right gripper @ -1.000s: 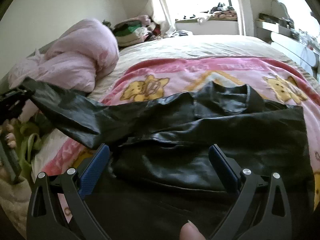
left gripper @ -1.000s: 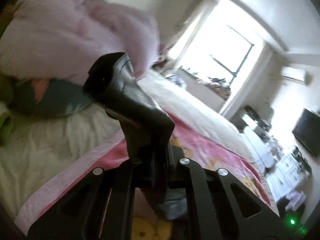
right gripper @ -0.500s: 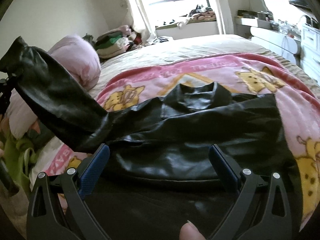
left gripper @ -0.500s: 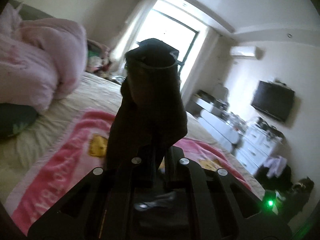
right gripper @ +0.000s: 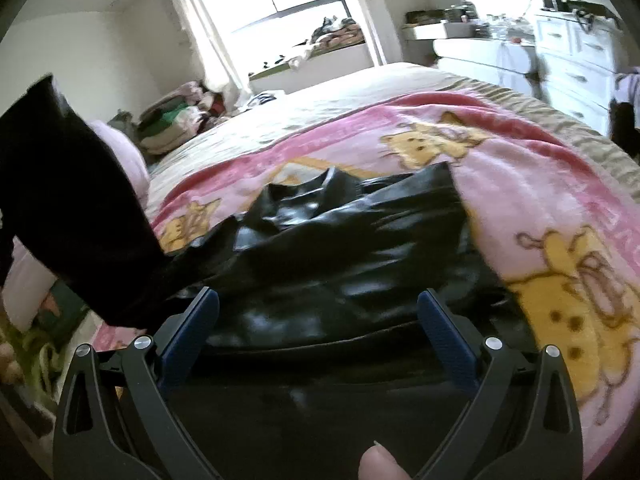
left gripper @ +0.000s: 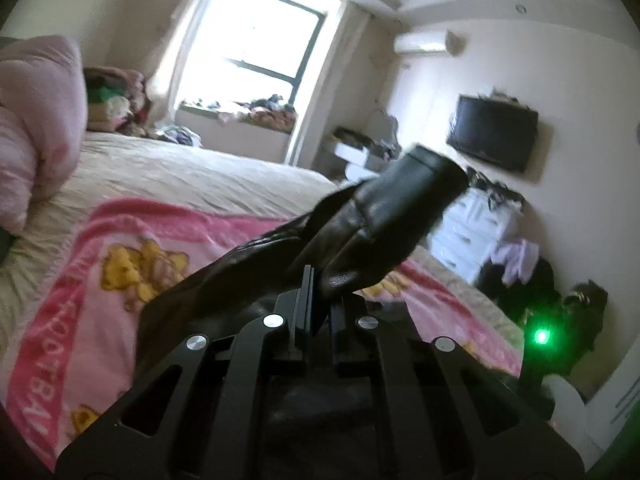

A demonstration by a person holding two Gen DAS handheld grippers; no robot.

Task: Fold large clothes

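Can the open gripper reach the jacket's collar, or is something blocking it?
Probably yes. The right gripper stands open over the black jacket, and the collar lies flat just ahead with nothing on top of it. The lifted sleeve, held by the left gripper, hangs off to one side.

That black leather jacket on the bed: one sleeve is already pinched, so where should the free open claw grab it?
Probably the far right shoulder corner of the jacket, coming in low from the right over the pink blanket. That edge lies flat and thin, easy for the open right gripper to pinch. The left gripper holds the sleeve raised.
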